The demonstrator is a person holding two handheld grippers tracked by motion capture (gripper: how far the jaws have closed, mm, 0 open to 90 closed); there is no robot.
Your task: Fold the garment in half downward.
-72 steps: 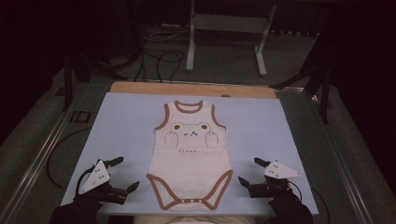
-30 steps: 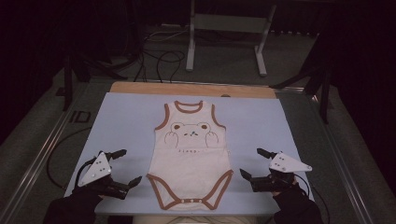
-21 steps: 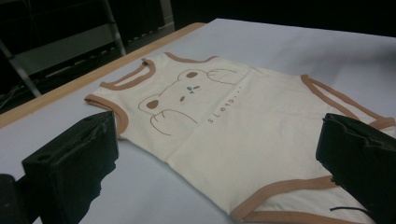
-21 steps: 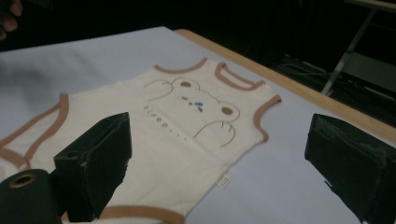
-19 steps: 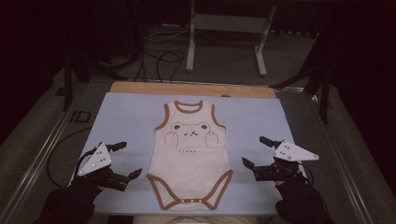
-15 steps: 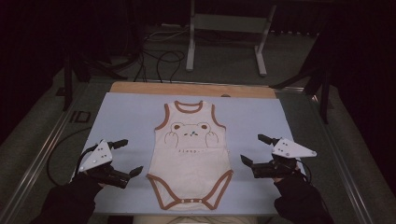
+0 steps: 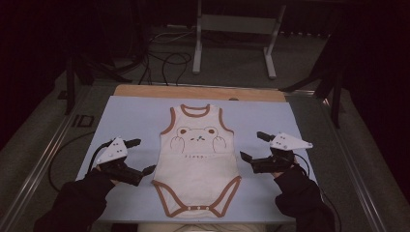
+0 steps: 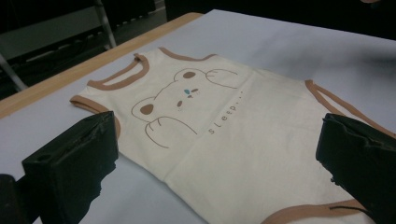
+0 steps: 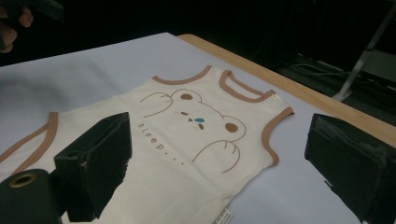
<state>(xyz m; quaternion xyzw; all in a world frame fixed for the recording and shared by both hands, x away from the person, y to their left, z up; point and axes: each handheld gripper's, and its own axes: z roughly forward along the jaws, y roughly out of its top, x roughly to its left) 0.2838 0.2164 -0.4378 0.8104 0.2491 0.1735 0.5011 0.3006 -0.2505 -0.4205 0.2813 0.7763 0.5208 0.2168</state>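
Observation:
A cream sleeveless baby bodysuit (image 7: 198, 164) with brown trim and a bear print lies flat, neck toward the far side, on a pale blue mat (image 7: 130, 116). My left gripper (image 7: 142, 155) hovers just off the garment's left edge near the waist, open, with nothing between its jaws. My right gripper (image 7: 250, 145) stands open at the right edge, level with the bear's paw. From the left gripper (image 8: 217, 128), the bodysuit (image 8: 224, 140) spreads out between and beyond the jaws. The right gripper (image 9: 219, 128) looks across the bodysuit (image 9: 187, 149) from the other side.
A wooden table edge (image 7: 198, 92) runs along the mat's far side. Beyond it on the floor are a metal stand (image 7: 232, 43) and loose cables (image 7: 164, 60). A metal rail (image 7: 43, 159) flanks the table at left. The person's other hand (image 9: 11, 21) shows far off.
Both grippers have moved forward from the mat's near edge along the bodysuit's sides, the right one a little farther. Their jaws stayed open; the bodysuit has not moved.

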